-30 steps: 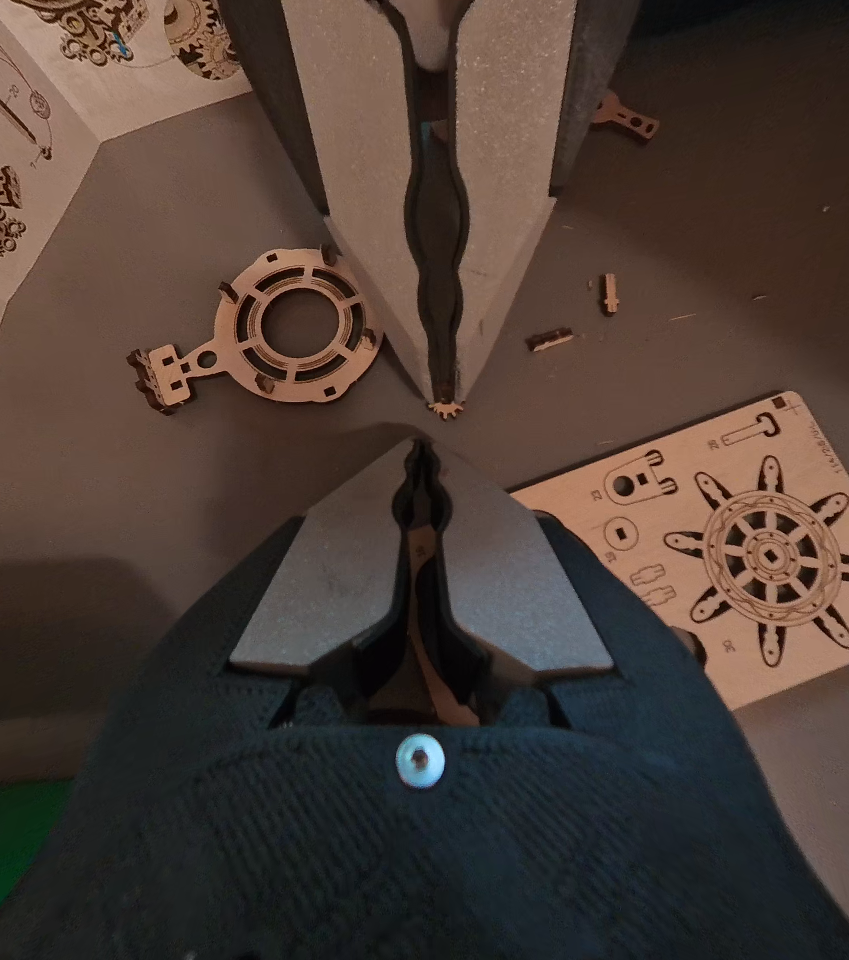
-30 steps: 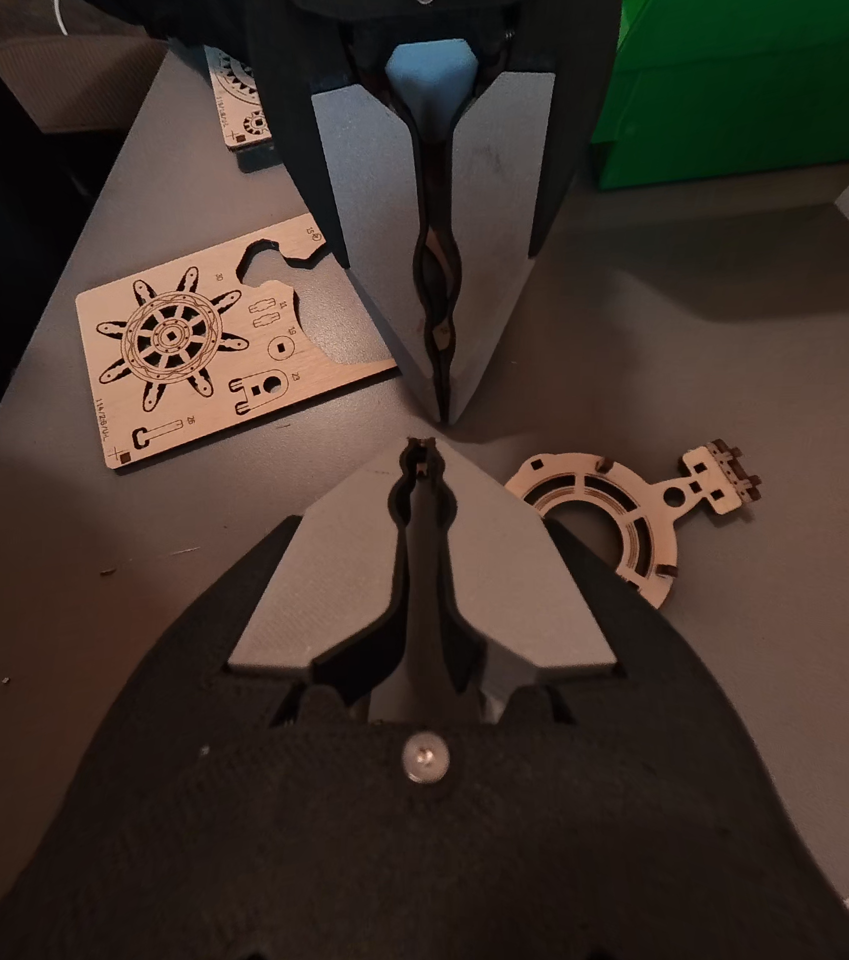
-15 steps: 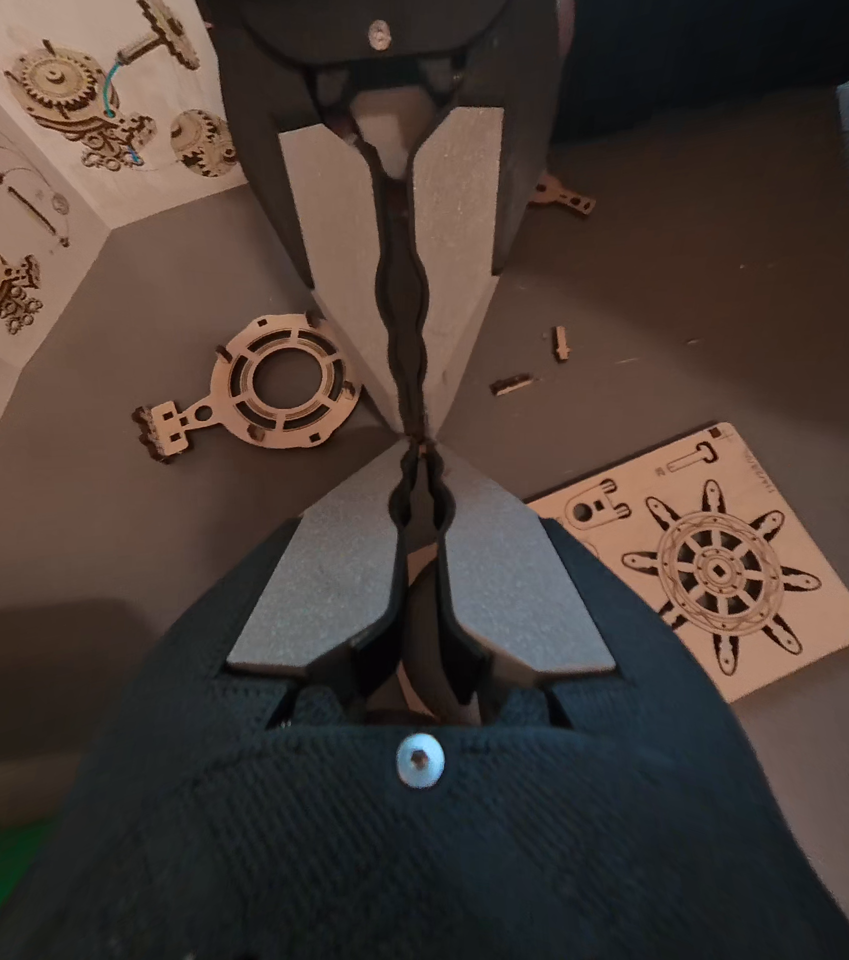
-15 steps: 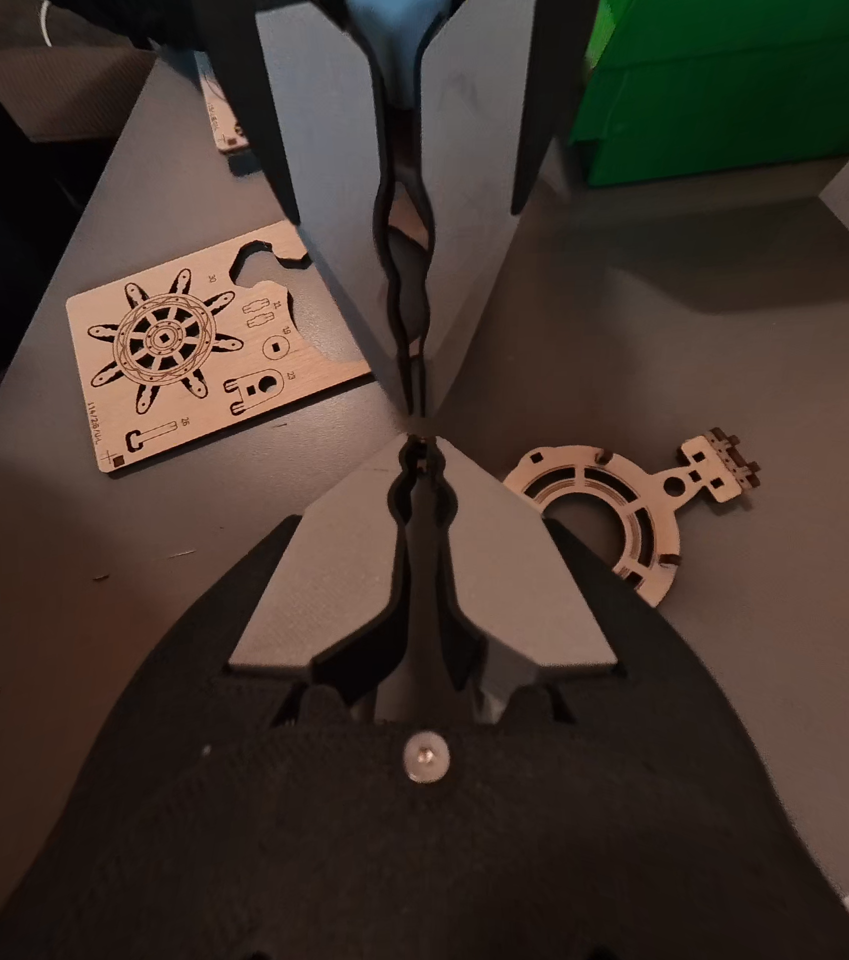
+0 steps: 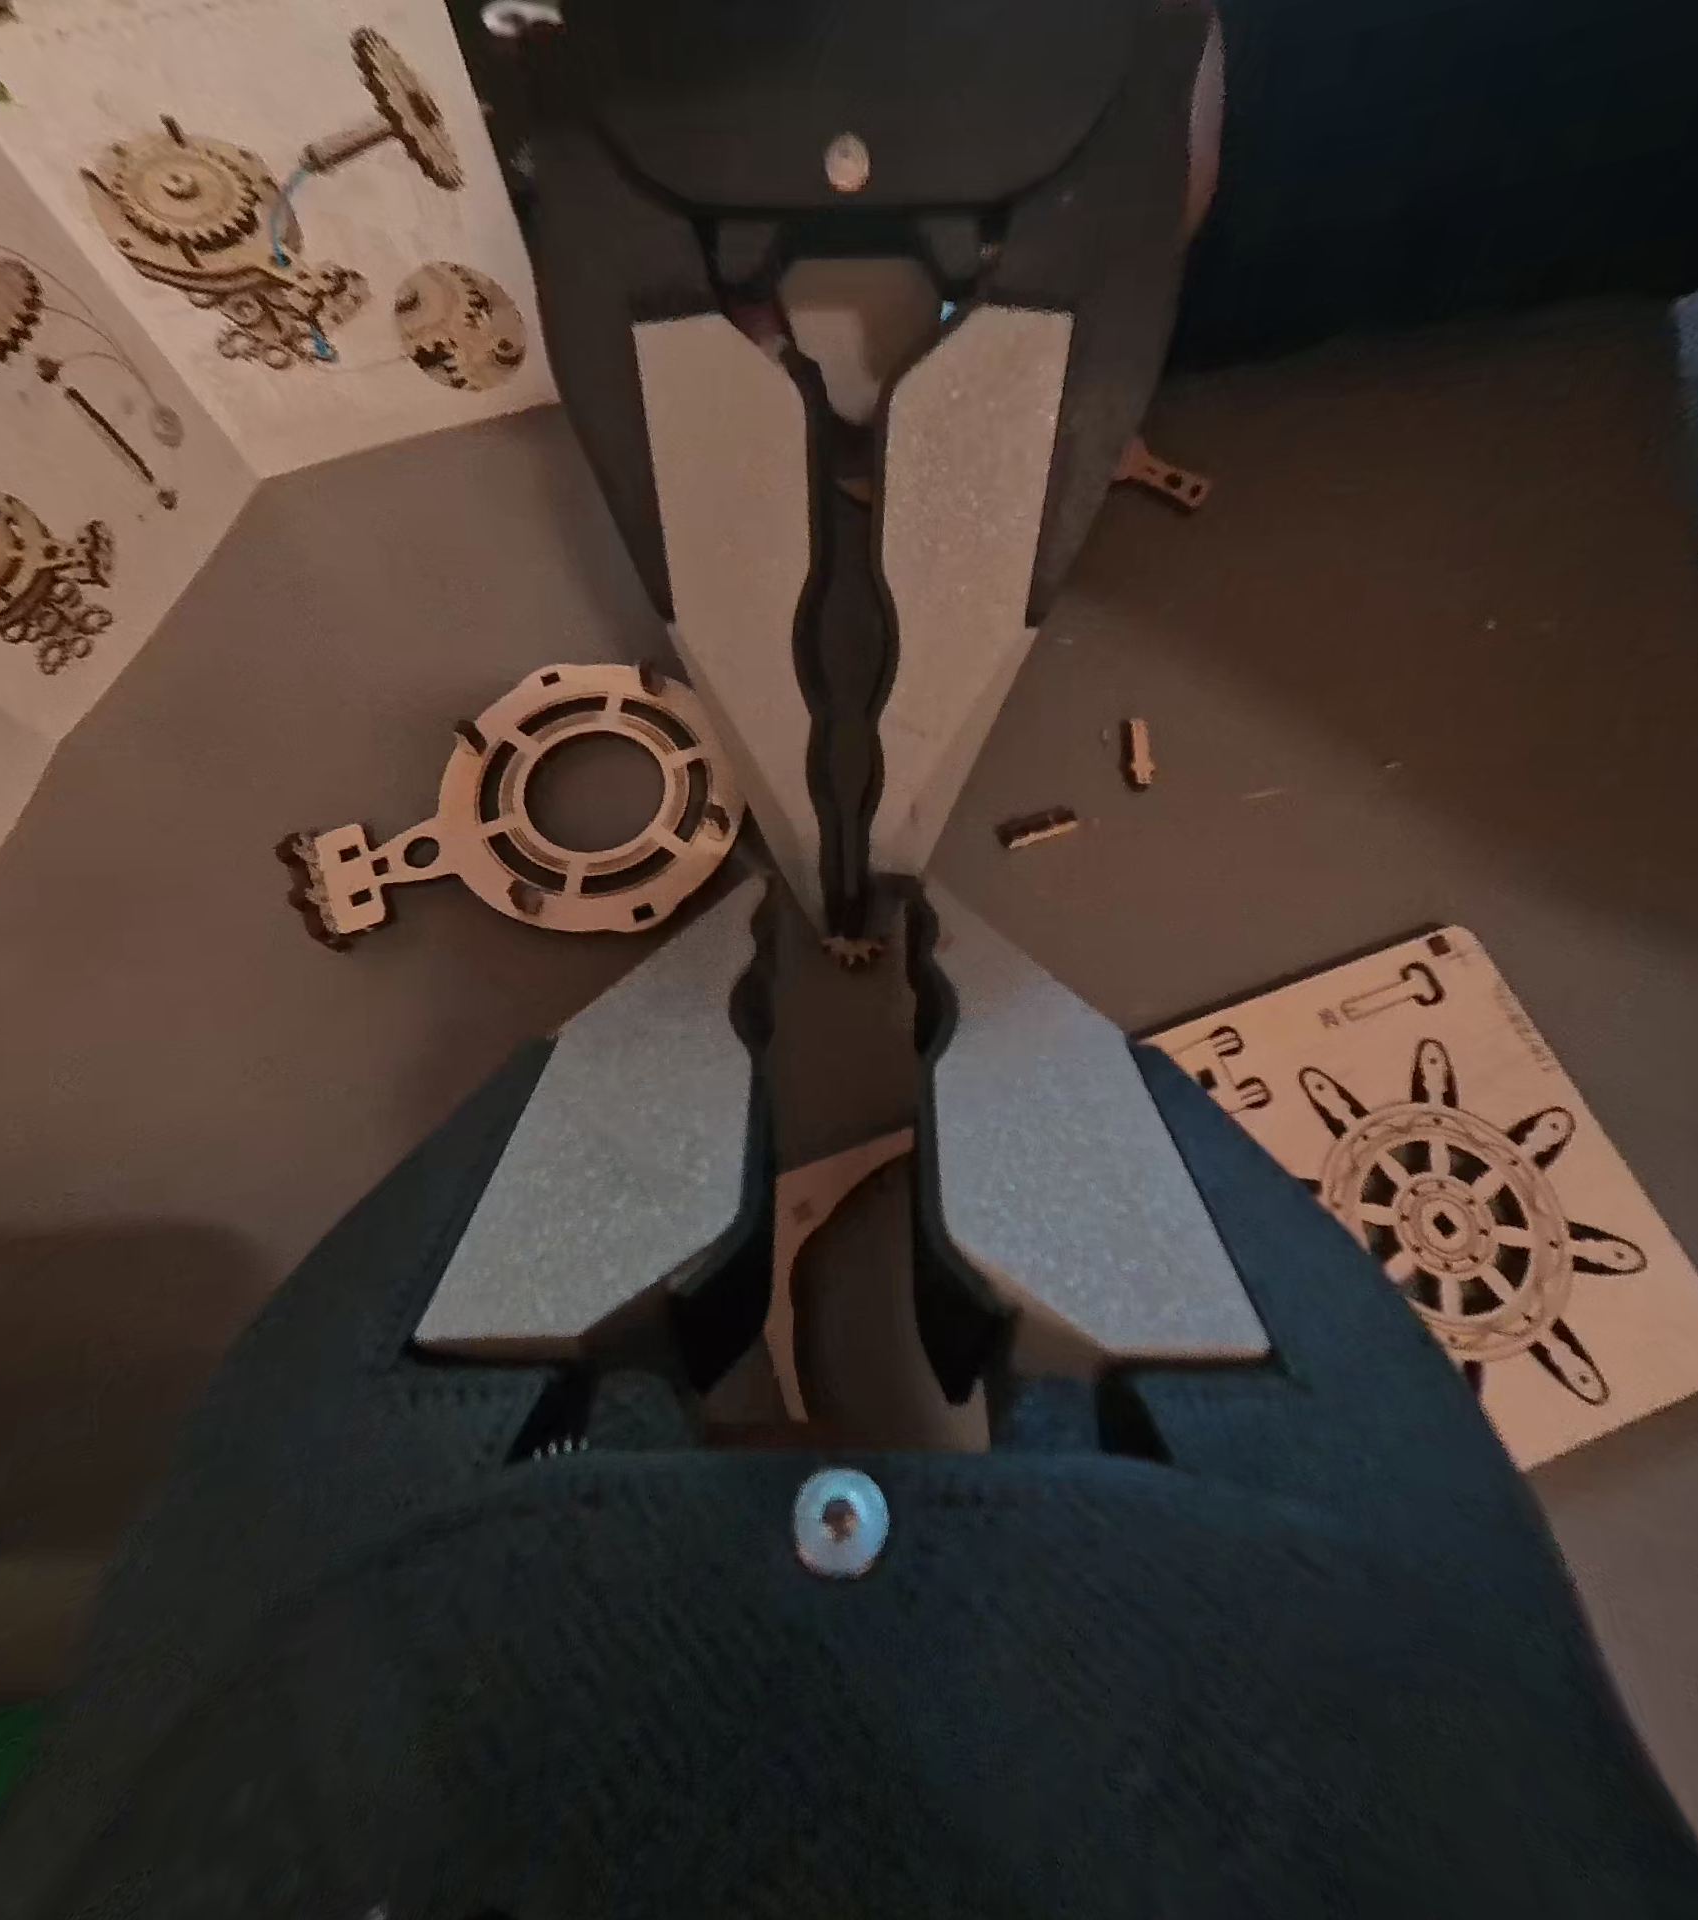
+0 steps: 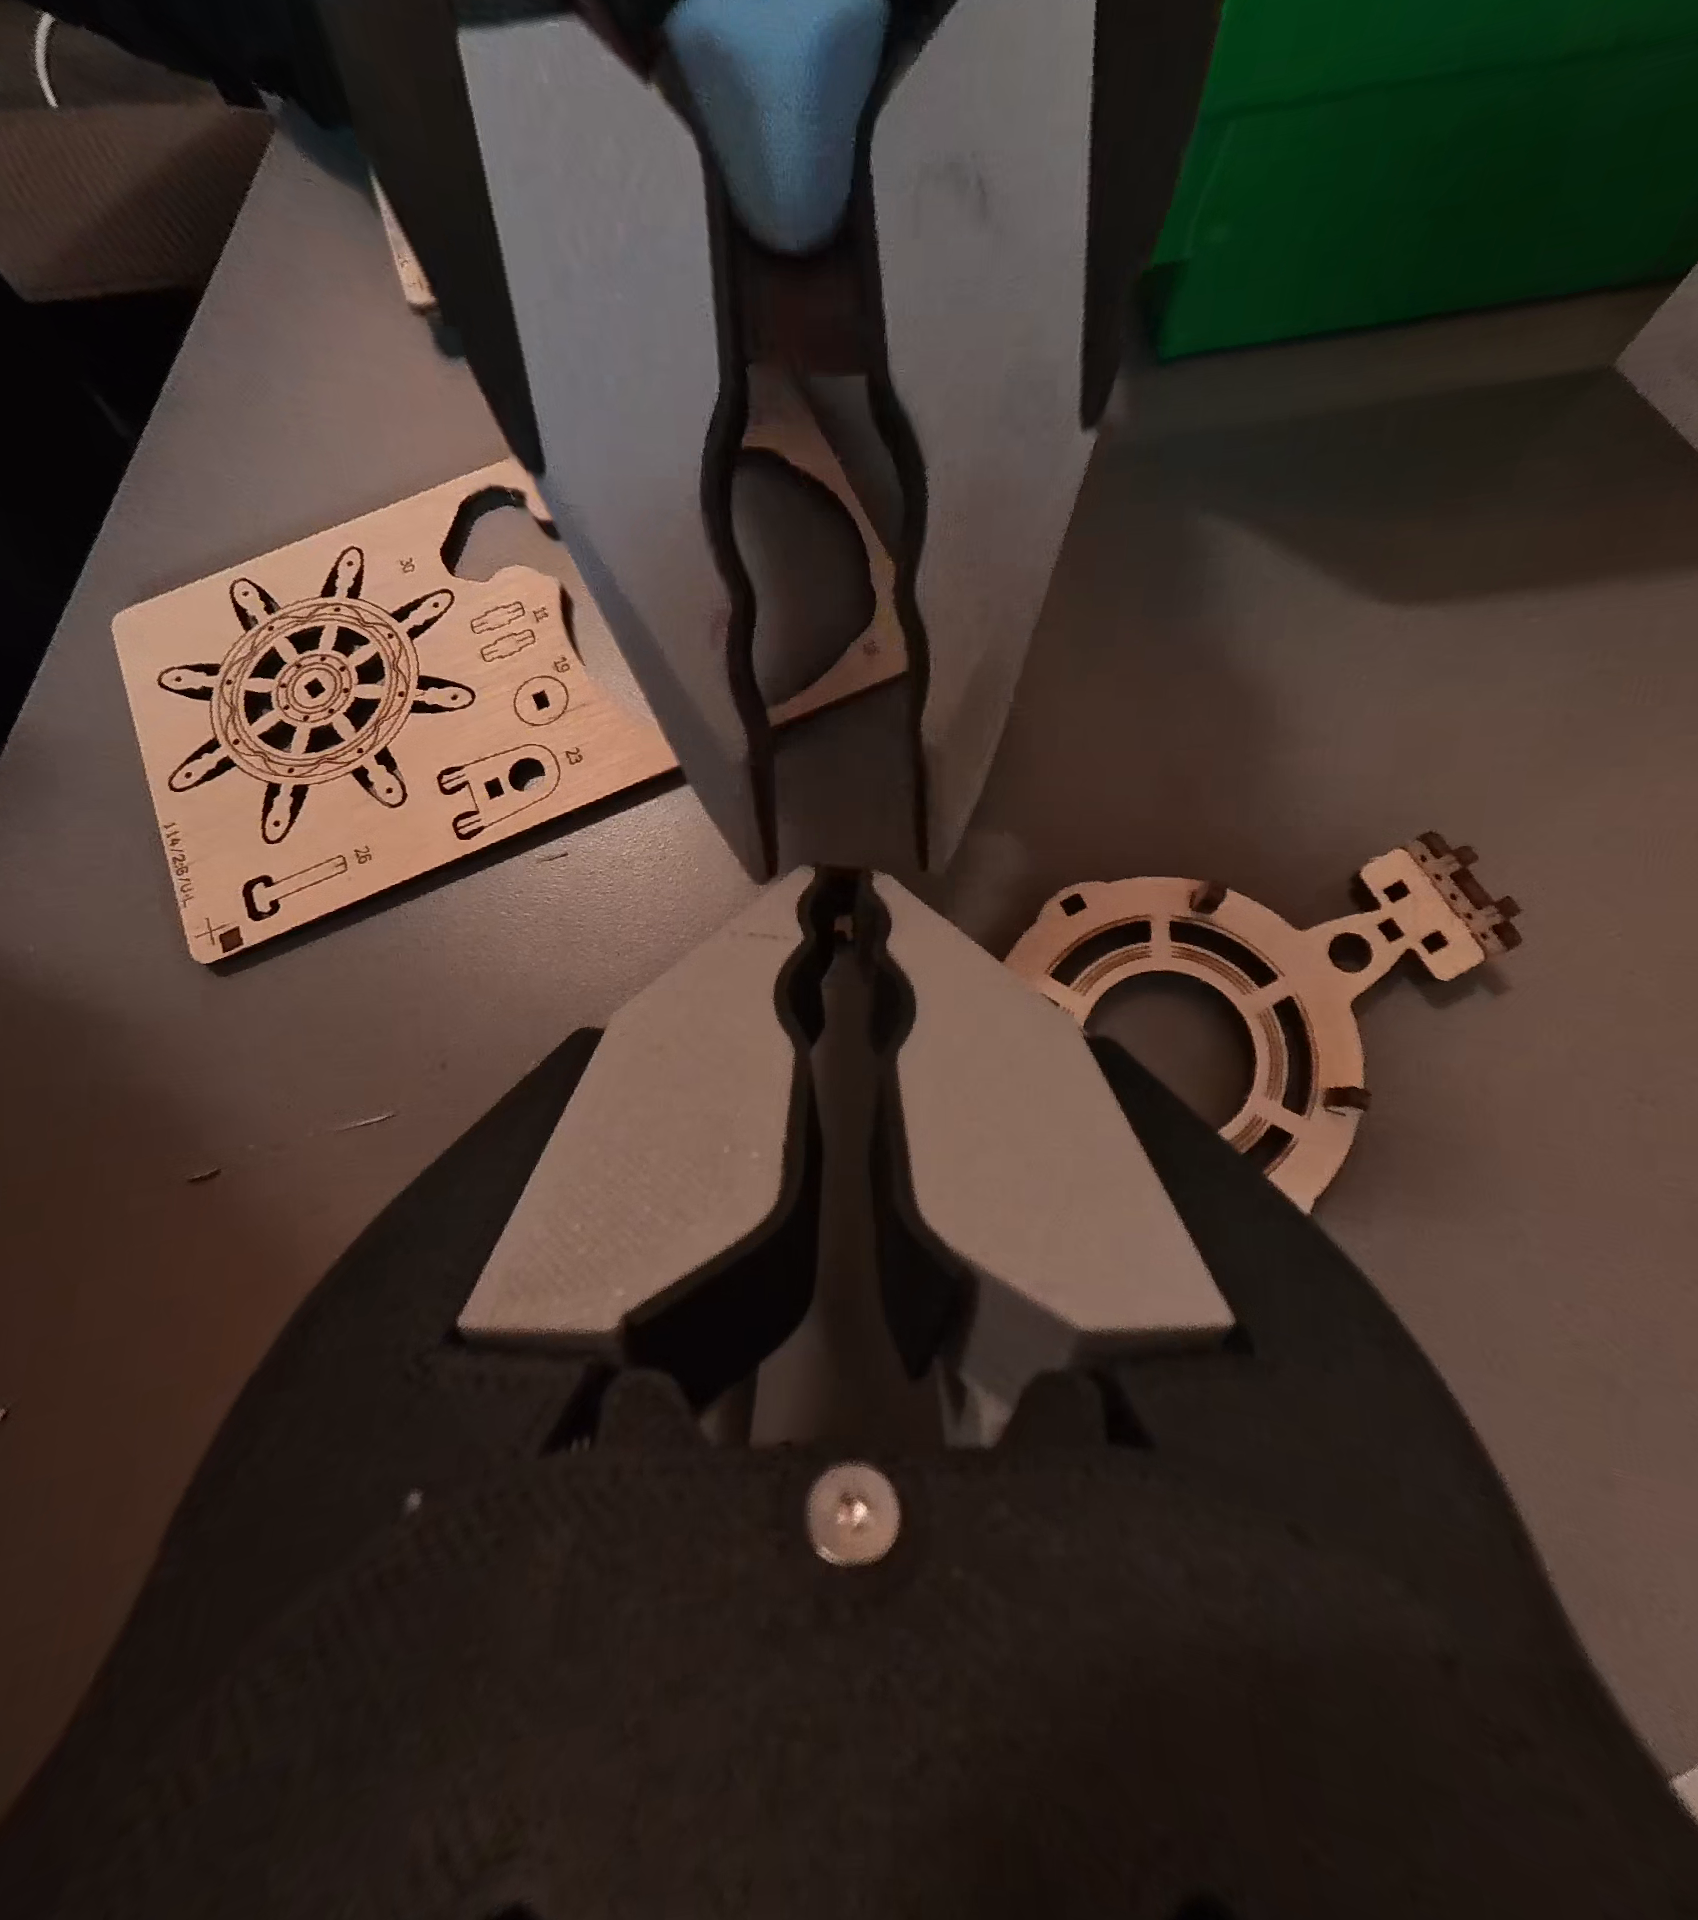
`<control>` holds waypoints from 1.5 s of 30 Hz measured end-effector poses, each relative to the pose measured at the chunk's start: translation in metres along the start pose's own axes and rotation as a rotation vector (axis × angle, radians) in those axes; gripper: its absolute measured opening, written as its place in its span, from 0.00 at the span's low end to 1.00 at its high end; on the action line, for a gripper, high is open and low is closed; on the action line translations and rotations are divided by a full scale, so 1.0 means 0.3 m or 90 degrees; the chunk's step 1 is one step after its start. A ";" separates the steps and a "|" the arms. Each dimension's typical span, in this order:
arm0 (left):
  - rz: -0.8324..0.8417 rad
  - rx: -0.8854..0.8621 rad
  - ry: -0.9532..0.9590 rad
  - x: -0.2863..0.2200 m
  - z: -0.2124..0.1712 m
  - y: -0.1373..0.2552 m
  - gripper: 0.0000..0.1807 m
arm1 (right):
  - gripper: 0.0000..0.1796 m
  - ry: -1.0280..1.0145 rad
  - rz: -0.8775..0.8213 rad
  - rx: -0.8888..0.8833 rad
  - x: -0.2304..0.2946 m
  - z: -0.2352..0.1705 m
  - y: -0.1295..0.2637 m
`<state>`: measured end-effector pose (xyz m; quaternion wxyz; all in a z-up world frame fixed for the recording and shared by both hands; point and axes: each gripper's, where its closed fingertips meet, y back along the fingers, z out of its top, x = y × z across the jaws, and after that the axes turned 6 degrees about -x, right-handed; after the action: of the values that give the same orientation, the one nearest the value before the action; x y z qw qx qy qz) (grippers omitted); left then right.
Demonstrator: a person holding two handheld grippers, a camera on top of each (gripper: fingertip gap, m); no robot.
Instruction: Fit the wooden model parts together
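My right gripper is shut on a small wooden gear; the gear sticks out of its tips in the left wrist view and is mostly hidden in the right wrist view. My left gripper is open, with its fingertips on either side of the right gripper's tips and the gear, and nothing in it. The two grippers point at each other tip to tip just above the grey table. A wooden ring part with a toothed handle lies flat beside them; it also shows in the right wrist view.
A wooden sheet with a cut spoked wheel lies near the table's edge. Small loose wooden pieces lie behind. Picture instruction sheets lie at the left. A green box stands at the back. The tips of both grippers are at nearly the same place.
The two grippers came together tip to tip. My left gripper, shut before, has opened around the right gripper's tips. The right gripper still holds the gear.
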<state>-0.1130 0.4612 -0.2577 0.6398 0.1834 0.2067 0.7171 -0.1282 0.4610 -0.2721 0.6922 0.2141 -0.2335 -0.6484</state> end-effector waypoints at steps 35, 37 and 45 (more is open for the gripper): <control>0.018 0.007 -0.020 0.004 0.015 0.003 0.00 | 0.00 -0.004 0.012 0.004 0.002 -0.010 -0.009; 0.020 -0.002 -0.005 0.008 0.016 0.004 0.00 | 0.01 -0.039 0.030 -0.001 0.004 -0.006 -0.009; 0.000 -0.064 0.042 0.037 0.056 0.066 0.00 | 0.03 -0.072 0.038 -0.030 -0.003 0.009 0.009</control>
<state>-0.1222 0.4715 -0.2329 0.6409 0.1274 0.1914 0.7324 -0.1277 0.4620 -0.2684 0.7017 0.1542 -0.2632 -0.6438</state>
